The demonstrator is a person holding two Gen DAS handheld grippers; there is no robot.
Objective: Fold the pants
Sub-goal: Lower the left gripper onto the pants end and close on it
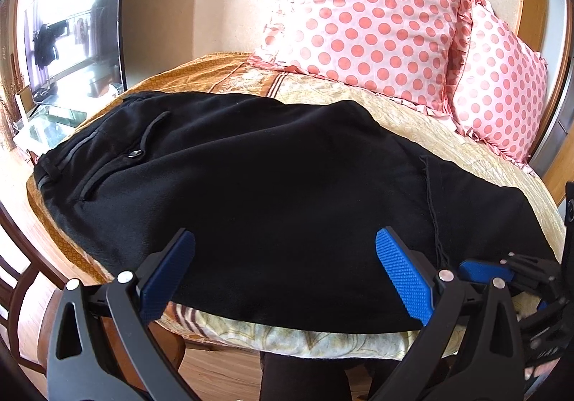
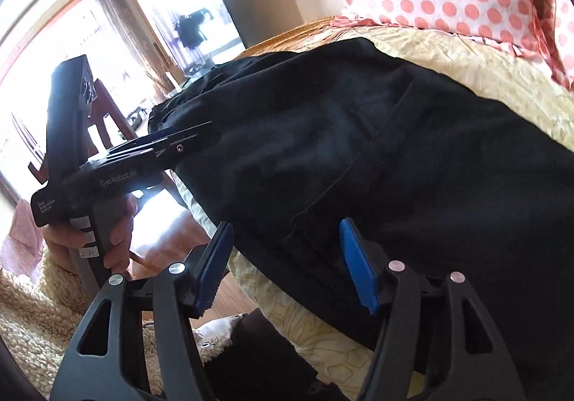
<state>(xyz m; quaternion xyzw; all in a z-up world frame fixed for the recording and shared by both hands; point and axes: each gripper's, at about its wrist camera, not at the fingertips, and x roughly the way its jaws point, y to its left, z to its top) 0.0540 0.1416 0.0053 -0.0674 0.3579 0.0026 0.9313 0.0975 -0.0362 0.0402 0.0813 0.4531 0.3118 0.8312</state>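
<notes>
- Black pants (image 1: pixel 258 182) spread across the bed (image 1: pixel 448 135), filling the middle of the left wrist frame; waistband toward the left edge, with a button (image 1: pixel 135 154) and pocket slit in the centre left.
- Loose dark thread (image 1: pixel 436 218) trailing down the cloth at lower right of that frame.
- Left gripper (image 1: pixel 285 275) at the bottom of the left wrist frame, jaws spread wide, blue pads (image 1: pixel 403 275) on either side of the near hem, nothing clamped between them.
- Near edge of the pants lying between and just beyond the left jaws; contact between pads and cloth not determinable.
- Right gripper (image 2: pixel 287 266) at the bottom of the right wrist frame, jaws likewise apart, blue pads (image 2: pixel 358 266) framing the near edge of the pants (image 2: pixel 394 157), no cloth pinched.
- Seam and stitched pocket outline running from frame centre down toward the gap of the right jaws.
- Right gripper also visible at the lower right edge of the left wrist frame, close beside the left gripper, over the pants.
- Left gripper body visible at left centre of the right wrist frame, held by the left hand (image 2: pixel 89 236), its tip at the pants edge.
- Two pink polka-dot pillows (image 1: pixel 376 17) at upper right of the left wrist frame, beyond the pants, apart from them.
- Dark screen (image 1: pixel 71 24) at upper left; wooden chair (image 1: pixel 21 279) at lower left.
</notes>
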